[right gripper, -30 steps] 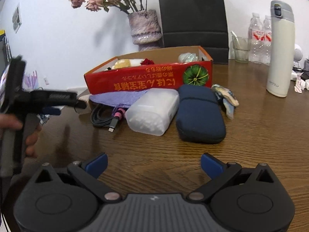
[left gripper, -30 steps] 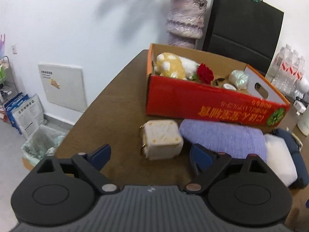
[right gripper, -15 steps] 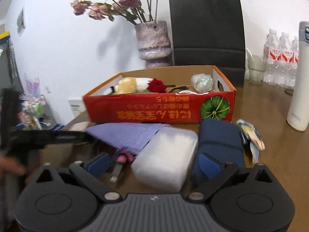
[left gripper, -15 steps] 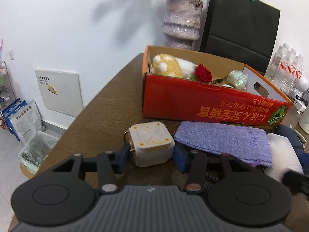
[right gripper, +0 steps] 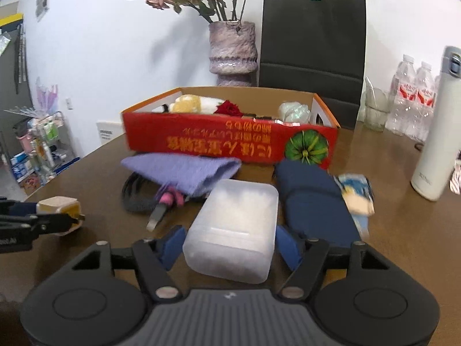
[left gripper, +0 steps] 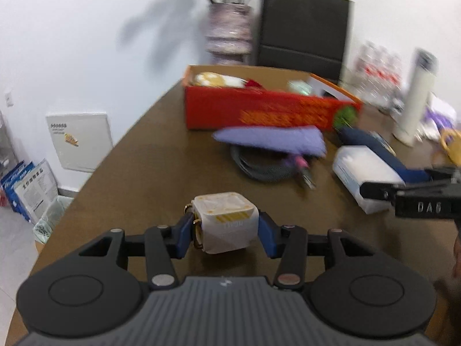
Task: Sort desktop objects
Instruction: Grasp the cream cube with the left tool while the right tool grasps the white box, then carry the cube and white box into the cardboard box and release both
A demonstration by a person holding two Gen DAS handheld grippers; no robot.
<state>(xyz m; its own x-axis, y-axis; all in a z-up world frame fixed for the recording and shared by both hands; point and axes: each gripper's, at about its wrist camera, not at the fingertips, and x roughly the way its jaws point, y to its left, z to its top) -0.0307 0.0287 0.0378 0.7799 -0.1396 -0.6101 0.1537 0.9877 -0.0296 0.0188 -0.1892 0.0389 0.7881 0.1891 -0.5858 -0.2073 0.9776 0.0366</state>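
My left gripper is shut on a small cream cube with yellow marks, which I hold near the front of the brown table. The right wrist view shows the same cube at the far left. My right gripper is closing around a translucent white plastic box that rests on the table. Its left pad is at the box's side and the right pad stands a little off it. Behind sits the red cardboard box with a plush toy and a red rose inside.
A purple cloth lies over a coiled black cable in front of the red box. A navy case and a snack packet lie right of the plastic box. A white flask, water bottles, a vase and a black bag stand behind.
My left gripper shut on the cream cube and drew it back from the red box toward the table's front. My right gripper moved up to the plastic box and its jaws narrowed around it.
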